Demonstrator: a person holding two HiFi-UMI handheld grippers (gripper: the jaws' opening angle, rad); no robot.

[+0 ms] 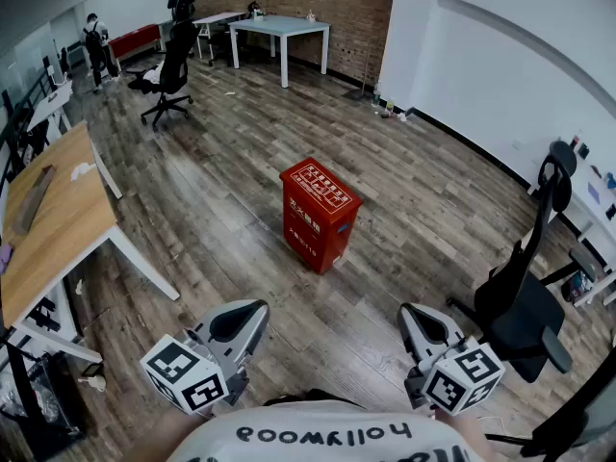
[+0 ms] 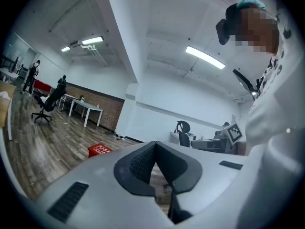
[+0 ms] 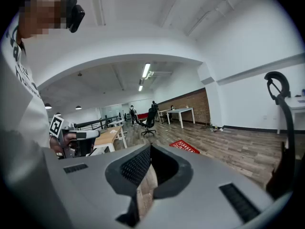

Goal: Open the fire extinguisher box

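Observation:
A red fire extinguisher box (image 1: 320, 215) stands on the wooden floor in the middle of the room, its lid with white print closed. The same box shows small and far off in the left gripper view (image 2: 99, 150) and in the right gripper view (image 3: 185, 146). Both grippers are held low and close to the person's body, well short of the box. The left gripper (image 1: 252, 313) is shut with nothing between its jaws (image 2: 153, 149). The right gripper (image 1: 408, 314) is likewise shut and empty (image 3: 149, 150).
A wooden desk (image 1: 48, 219) on white legs stands at the left. A black office chair (image 1: 525, 292) stands at the right by the white wall. Further back are another black chair (image 1: 171, 70), a white table (image 1: 279, 29) and two people (image 1: 96, 46).

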